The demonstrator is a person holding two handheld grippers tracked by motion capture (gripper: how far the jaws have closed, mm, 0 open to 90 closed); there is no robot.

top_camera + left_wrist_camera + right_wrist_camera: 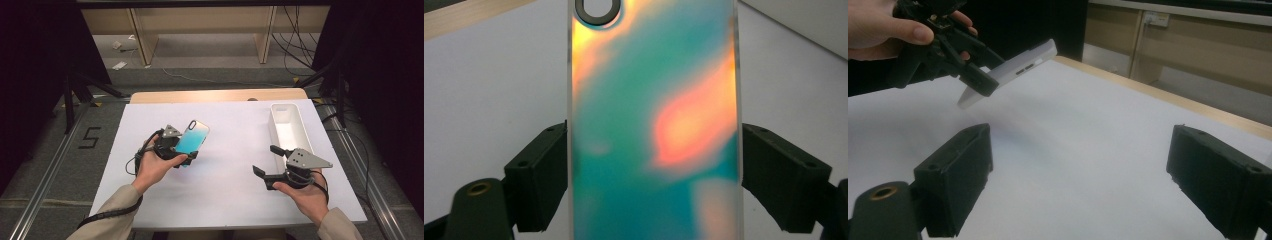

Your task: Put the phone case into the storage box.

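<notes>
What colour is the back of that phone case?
The phone case is iridescent: teal with orange-pink patches, clearest in the left gripper view.

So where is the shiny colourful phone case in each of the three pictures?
High view: the phone case is left of centre, held above the white table cover by the left gripper.
Left gripper view: it fills the middle, top to bottom, with a black jaw pressing on each long edge.
Right gripper view: it is at the upper left, seen edge-on and tilted.
Shared landmark: the white table cover.
</notes>
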